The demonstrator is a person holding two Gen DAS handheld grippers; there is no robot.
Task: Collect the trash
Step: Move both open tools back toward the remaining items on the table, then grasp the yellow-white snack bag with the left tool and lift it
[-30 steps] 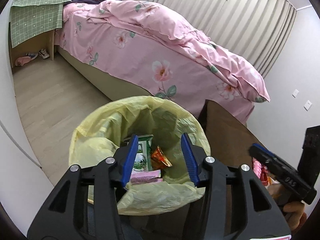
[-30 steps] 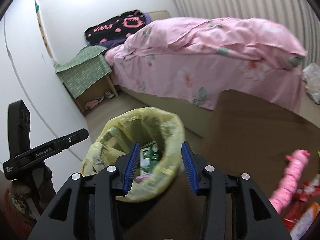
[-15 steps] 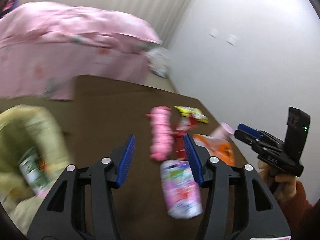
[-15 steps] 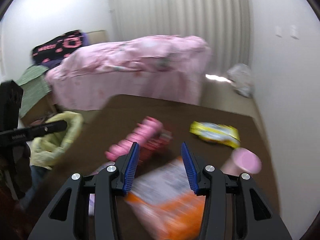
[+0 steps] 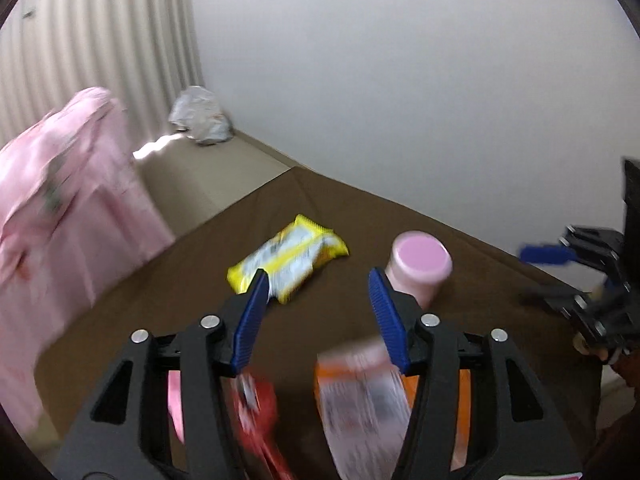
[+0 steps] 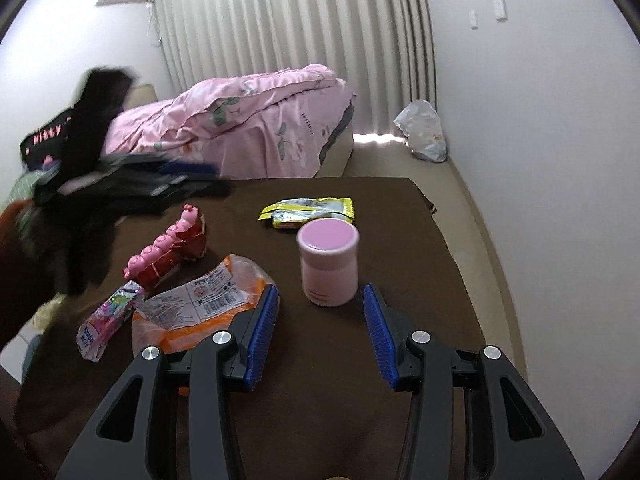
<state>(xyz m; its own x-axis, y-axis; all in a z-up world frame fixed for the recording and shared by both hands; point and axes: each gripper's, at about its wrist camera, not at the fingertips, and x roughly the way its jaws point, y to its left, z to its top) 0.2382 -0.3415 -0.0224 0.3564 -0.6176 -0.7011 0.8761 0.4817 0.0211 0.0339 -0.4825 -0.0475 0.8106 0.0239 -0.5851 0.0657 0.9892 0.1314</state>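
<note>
Right gripper [image 6: 320, 330] spread wide, nothing between the pads, just short of a pink jar [image 6: 329, 266] upright on the brown table [image 6: 420, 240]. Left gripper [image 5: 316, 316] likewise parted and bare, above an orange bag [image 5: 360, 396]. Yellow wrapper [image 6: 308, 210] beyond the jar.

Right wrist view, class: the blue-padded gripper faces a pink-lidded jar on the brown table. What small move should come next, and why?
Probably ease the right gripper forward around the pink-lidded jar. Its jaws stand open and empty, the jar is upright just ahead, roughly between the pads, apart from the orange snack bag.
</note>
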